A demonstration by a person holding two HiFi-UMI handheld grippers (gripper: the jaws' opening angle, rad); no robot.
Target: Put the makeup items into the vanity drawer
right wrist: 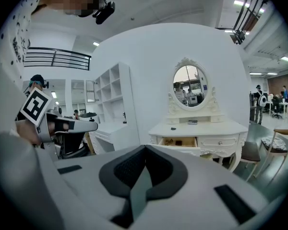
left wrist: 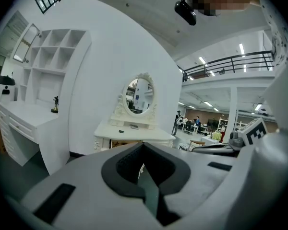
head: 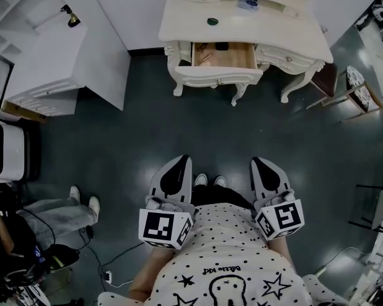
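Head view shows drawer (head: 220,75) open; gripper views add mirror (right wrist: 190,86).

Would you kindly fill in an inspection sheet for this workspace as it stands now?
Surface: cream vanity top; its drawer stands open.
Job's things: small dark item and bluish item on the vanity top; a few small things in the drawer, too small to name.
Clutter: nothing seen.
Grippers: left claw and right claw both shut, empty, held near the body, away from the vanity.
Cables: a cable on the floor, lower left.
Surroundings: white desk left, stool right, seated person lower left.
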